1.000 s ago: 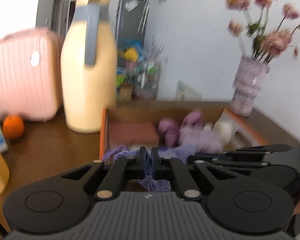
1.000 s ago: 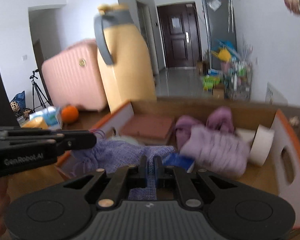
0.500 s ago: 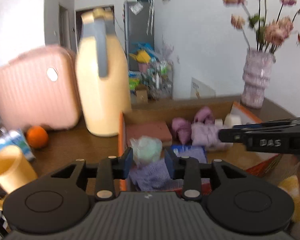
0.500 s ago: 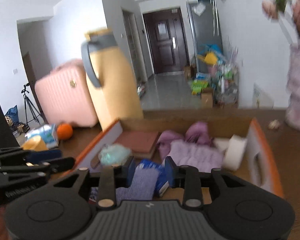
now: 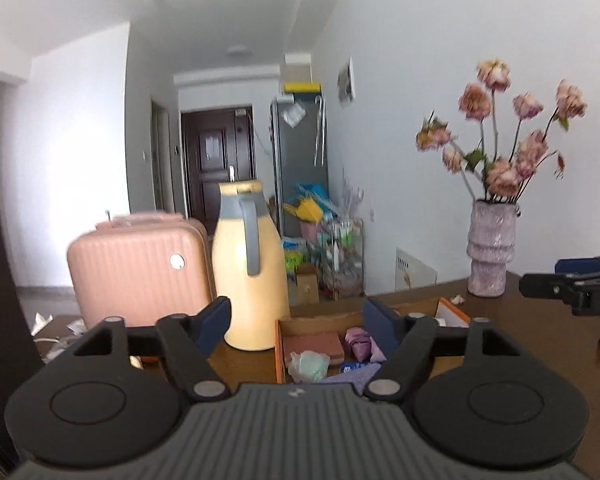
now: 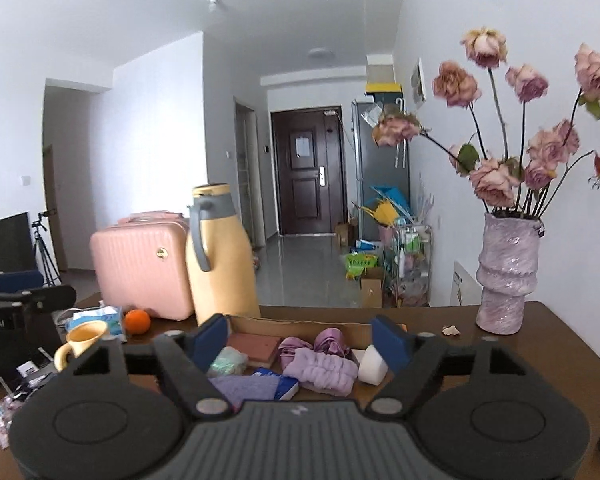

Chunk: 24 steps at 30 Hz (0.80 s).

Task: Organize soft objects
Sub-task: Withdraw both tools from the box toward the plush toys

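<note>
An open cardboard box with orange edges (image 5: 277, 344) (image 6: 300, 325) sits on the brown table. Inside lie a lilac knitted cloth (image 6: 240, 387), a fluffy purple piece (image 6: 320, 369), purple satin pieces (image 6: 329, 339) (image 5: 359, 343), a pale green puff (image 5: 309, 365) (image 6: 228, 361), a reddish flat pad (image 5: 311, 343) and a white roll (image 6: 373, 367). My left gripper (image 5: 296, 320) is open and empty, raised above and short of the box. My right gripper (image 6: 299, 339) is open and empty, also raised back from the box.
A tall yellow jug (image 5: 249, 268) (image 6: 220, 260) and a pink suitcase (image 5: 138, 268) stand behind the box. A vase of flowers (image 6: 505, 276) stands at right. A yellow mug (image 6: 85, 340), an orange (image 6: 137, 321) and a tissue pack sit at left.
Both grippers were shut on the lilac knitted cloth over the box; they opened, left it in the box, and have pulled up and back, jaws now wide.
</note>
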Motion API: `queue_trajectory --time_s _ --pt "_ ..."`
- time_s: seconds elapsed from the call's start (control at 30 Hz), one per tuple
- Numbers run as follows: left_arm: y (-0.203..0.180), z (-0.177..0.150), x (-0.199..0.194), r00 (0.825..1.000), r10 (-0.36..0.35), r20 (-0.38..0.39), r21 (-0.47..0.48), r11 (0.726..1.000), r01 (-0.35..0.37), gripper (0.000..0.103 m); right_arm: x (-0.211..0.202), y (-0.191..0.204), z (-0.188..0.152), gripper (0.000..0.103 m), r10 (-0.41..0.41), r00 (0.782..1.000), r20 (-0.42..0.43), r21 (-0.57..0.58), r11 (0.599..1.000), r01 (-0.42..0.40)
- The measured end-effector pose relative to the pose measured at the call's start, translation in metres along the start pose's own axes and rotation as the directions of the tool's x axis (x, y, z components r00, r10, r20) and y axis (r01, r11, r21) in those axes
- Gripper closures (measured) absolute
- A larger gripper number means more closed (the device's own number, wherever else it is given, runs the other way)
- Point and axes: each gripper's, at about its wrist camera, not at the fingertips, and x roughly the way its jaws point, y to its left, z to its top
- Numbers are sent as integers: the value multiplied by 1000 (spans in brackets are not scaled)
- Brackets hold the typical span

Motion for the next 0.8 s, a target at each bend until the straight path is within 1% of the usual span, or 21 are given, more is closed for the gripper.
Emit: queue_trajectory --time_s 0.07,0.13,0.23,0.3,0.4,0.57,0.67,0.73,0.8 --pt "-1 -7 -18 1000 5 16 -21 1000 -4 27 -16 5 -7 20 2 1000 13 -22 1000 -1" --pt "-2 -17 -36 999 14 36 -41 999 -13 24 -34 12 -17 20 -7 1000 27 -39 999 8" --pt "-6 -39 -69 998 35 61 -46 998 -32 21 -64 23 -40 19 -7 998 55 -51 999 9" --pt "-12 -56 -89 998 35 60 -39 999 -32 20 -84 29 -58 18 -9 997 70 -56 998 13" --pt "-21 -84 -115 999 19 36 -26 999 -18 18 -118 39 -89 18 -10 997 77 -71 997 16" --pt "-32 -130 -160 1000 -5 -14 -42 999 5 18 -169 54 -136 17 14 999 40 -87 996 -11" --pt "-33 -149 -188 999 -35 -26 -67 997 33 13 -200 59 -164 17 52 999 6 -92 994 -51" --pt "-34 -159 -201 997 -62 -38 -68 996 60 13 -217 60 -183 17 62 998 -17 -54 997 -63" --pt "-37 -165 -208 997 -61 -47 -58 997 58 12 -226 59 -195 17 83 996 -35 -17 996 -83"
